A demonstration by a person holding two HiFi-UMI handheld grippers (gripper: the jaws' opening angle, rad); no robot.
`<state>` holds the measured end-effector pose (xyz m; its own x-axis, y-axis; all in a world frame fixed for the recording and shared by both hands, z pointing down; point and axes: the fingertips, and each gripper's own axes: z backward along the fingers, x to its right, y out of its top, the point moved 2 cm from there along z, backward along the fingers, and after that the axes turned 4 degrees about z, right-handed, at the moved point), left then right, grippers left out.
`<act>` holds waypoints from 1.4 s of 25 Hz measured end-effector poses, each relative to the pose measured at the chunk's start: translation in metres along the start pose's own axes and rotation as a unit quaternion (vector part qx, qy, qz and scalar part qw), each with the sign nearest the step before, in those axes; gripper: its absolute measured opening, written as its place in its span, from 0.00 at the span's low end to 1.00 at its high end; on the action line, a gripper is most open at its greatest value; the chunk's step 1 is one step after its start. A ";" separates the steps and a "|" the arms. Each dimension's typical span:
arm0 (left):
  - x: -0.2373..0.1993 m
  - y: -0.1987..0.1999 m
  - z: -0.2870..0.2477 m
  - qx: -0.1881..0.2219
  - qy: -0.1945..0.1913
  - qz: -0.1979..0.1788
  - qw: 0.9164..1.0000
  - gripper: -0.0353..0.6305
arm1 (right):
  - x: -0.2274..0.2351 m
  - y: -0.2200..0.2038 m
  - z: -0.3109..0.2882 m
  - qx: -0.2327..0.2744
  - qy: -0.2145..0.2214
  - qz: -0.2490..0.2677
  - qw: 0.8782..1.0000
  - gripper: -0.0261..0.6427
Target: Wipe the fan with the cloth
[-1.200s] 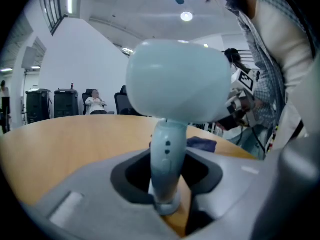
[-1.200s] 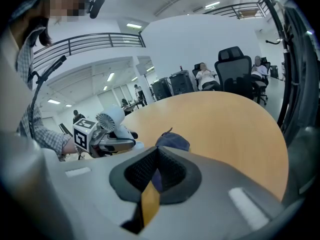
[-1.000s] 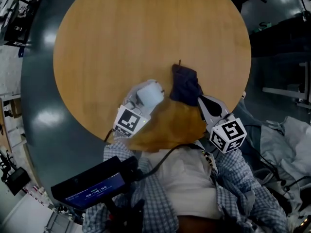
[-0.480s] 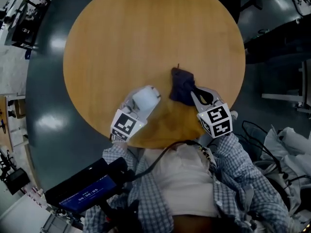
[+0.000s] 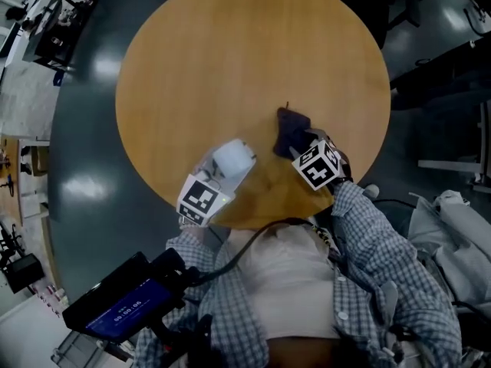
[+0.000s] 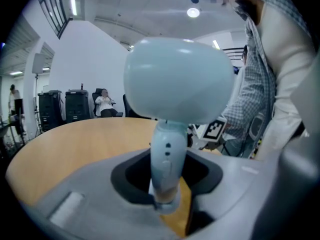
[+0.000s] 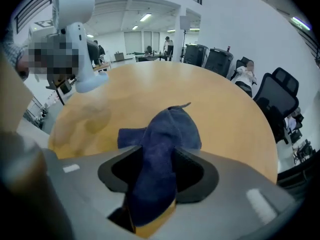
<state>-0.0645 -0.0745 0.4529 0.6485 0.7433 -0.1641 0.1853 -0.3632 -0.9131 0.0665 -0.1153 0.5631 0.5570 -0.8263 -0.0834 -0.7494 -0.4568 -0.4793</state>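
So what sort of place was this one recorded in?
Probably an open-plan office or lab: a round wooden table, black office chairs, tall black equipment cases and strip ceiling lights.

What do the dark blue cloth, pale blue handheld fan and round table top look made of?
Dark blue cloth: soft napped fabric, maybe microfibre; matte, slumps in folds. Pale blue handheld fan: smooth moulded plastic, soft sheen. Round table top: wood or wood-look laminate; faint grain lines, low sheen.
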 end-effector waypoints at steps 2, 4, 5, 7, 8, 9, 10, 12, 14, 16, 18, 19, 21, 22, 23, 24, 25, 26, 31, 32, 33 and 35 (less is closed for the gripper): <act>-0.001 -0.003 0.001 -0.002 0.003 0.000 1.000 0.26 | 0.000 -0.001 -0.009 -0.003 0.004 0.000 1.000 0.31; -0.003 -0.004 0.002 -0.002 0.008 -0.001 1.000 0.26 | 0.003 -0.001 -0.013 0.005 0.011 -0.006 1.000 0.29; -0.004 -0.004 0.002 -0.002 0.010 -0.001 1.000 0.26 | 0.005 -0.001 -0.014 0.008 0.012 -0.010 1.000 0.28; -0.006 -0.004 0.002 -0.004 0.013 0.002 1.000 0.26 | 0.008 -0.001 -0.016 0.012 0.008 -0.024 1.000 0.21; -0.007 -0.004 0.002 -0.004 0.013 0.004 1.000 0.26 | 0.009 -0.002 -0.017 0.014 0.005 -0.036 0.999 0.19; -0.008 -0.004 0.002 -0.004 0.012 0.008 1.000 0.26 | 0.010 -0.002 -0.019 0.017 0.004 -0.052 0.998 0.18; -0.009 -0.004 0.002 -0.003 0.011 0.010 1.000 0.26 | 0.012 -0.001 -0.020 0.022 0.005 -0.071 0.997 0.17; -0.010 -0.004 -0.001 -0.005 0.007 0.008 1.000 0.26 | 0.018 0.001 -0.021 0.038 0.005 -0.100 0.994 0.16; -0.012 -0.003 -0.003 -0.007 0.006 0.001 1.000 0.26 | 0.026 0.007 -0.014 0.066 0.005 -0.123 0.990 0.15; -0.013 0.002 -0.005 -0.008 0.005 0.003 1.000 0.26 | 0.032 0.021 0.005 0.107 0.007 -0.149 0.983 0.15; -0.014 0.012 -0.006 -0.003 0.005 0.012 1.000 0.26 | 0.036 0.042 0.033 0.155 0.009 -0.167 0.974 0.15; -0.016 0.016 -0.007 0.003 0.007 0.016 1.000 0.26 | 0.038 0.053 0.050 0.182 0.011 -0.172 0.968 0.15; -0.021 0.021 -0.007 0.013 0.011 0.020 1.000 0.26 | 0.040 0.081 0.089 0.241 0.019 -0.175 0.955 0.15; -0.023 0.022 -0.007 0.019 0.012 0.020 1.000 0.26 | 0.039 0.096 0.110 0.271 0.026 -0.172 0.947 0.15; -0.024 0.024 -0.007 0.024 0.011 0.018 0.999 0.26 | 0.036 0.112 0.133 0.301 0.035 -0.166 0.938 0.15; -0.024 0.025 -0.007 0.027 0.010 0.016 0.999 0.26 | 0.032 0.128 0.156 0.329 0.047 -0.155 0.930 0.15; -0.026 0.026 -0.007 0.030 0.009 0.013 0.999 0.26 | 0.026 0.145 0.178 0.356 0.061 -0.142 0.922 0.15; -0.027 0.028 -0.007 0.032 0.009 0.010 0.999 0.26 | 0.020 0.163 0.200 0.381 0.077 -0.127 0.912 0.15; -0.037 0.040 -0.012 0.041 0.012 0.001 0.999 0.26 | -0.011 0.225 0.258 0.458 0.160 -0.069 0.872 0.15; -0.037 0.043 -0.013 0.043 0.012 0.000 0.999 0.26 | -0.015 0.230 0.257 0.458 0.174 -0.065 0.869 0.15; -0.037 0.046 -0.013 0.046 0.011 -0.001 0.999 0.26 | -0.019 0.233 0.252 0.454 0.185 -0.064 0.869 0.15; -0.038 0.050 -0.014 0.056 0.009 -0.002 0.998 0.26 | -0.024 0.235 0.234 0.437 0.201 -0.071 0.874 0.15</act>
<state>-0.0696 -0.1286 0.4182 0.6615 0.7337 -0.1553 0.1042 -0.2949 -0.9498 -0.0394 -0.1256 0.2480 0.3190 -0.9113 0.2602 -0.0254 -0.2827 -0.9589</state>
